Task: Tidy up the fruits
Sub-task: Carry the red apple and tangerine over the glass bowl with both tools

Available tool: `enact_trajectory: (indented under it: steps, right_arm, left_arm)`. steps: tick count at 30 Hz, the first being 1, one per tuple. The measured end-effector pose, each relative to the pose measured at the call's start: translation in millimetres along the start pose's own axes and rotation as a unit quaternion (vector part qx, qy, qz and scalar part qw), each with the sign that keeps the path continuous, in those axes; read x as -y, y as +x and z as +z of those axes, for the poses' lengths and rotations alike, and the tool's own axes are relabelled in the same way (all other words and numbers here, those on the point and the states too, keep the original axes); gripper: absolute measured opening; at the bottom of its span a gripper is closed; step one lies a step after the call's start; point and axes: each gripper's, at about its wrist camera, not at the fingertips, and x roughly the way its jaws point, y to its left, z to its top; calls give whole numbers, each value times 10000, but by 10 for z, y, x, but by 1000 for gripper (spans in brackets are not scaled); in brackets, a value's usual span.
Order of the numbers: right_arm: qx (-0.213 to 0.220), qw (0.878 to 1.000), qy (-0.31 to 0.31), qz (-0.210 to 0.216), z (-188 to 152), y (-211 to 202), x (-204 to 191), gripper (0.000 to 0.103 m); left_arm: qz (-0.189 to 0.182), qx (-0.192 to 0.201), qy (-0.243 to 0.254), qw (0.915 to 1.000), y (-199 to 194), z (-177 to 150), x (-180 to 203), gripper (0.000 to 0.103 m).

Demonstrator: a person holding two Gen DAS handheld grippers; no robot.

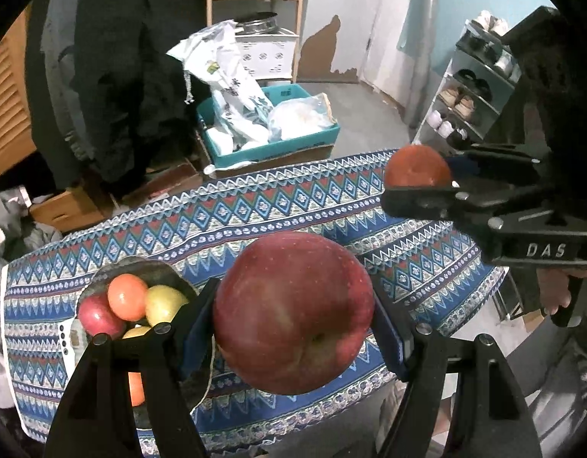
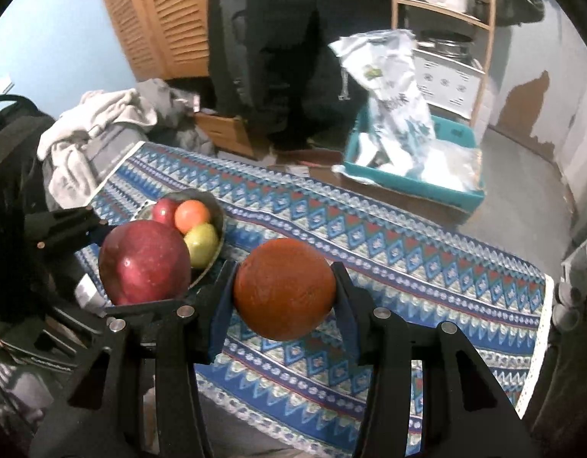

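A red apple (image 1: 293, 313) is clamped in the left gripper (image 1: 293, 324) — held above the tablecloth (image 1: 255, 210). An orange (image 2: 283, 288) is gripped by the right gripper (image 2: 283, 294); a fruit bowl (image 2: 217, 206) is seen left of it.

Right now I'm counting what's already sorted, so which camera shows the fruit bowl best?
The right wrist view: the bowl shows its rim and three fruits, though the red apple covers its near side. In the left wrist view the left gripper hides much of the bowl.
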Motion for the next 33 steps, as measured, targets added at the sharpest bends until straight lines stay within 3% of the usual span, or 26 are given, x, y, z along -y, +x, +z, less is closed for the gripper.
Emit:
enact_trajectory:
  steps: [16,33]
  right_arm:
    - [-334,9980,-386,368,311,557,-602,48]
    - [-1077,9900,-596,687,366,1383,-1141,48]
  left_arm:
    - [388,-50,-779,9962,-78,-238,-874,75]
    - [788,-528,-1714,9806,209,-727,-1820,75]
